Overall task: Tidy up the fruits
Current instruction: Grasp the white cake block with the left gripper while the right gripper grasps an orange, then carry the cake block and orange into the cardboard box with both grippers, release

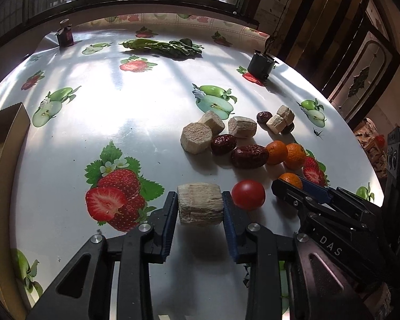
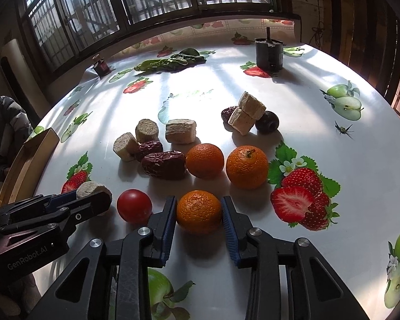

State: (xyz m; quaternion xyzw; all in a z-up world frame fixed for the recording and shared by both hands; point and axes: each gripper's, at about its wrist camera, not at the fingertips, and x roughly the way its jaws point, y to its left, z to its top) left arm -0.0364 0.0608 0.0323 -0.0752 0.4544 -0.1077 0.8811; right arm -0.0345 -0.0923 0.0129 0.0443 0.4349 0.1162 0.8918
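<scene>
Pale sugarcane chunk (image 1: pixel 200 204), orange tangerine (image 2: pixel 199 211), red tomato (image 2: pixel 134 206) on table.

Round desk (image 2: pixel 200 101) under a glossy fruit-print cloth.
Ahead of the right jaws lie two oranges (image 2: pixel 204 160), wrinkled red dates (image 2: pixel 163 164) and pale cane chunks (image 2: pixel 180 131); a red tomato (image 2: pixel 134 206) sits just left of them. Far beyond rest leafy greens (image 2: pixel 170 62), a black pot (image 2: pixel 269 54) and a small jar (image 2: pixel 100 65).
</scene>
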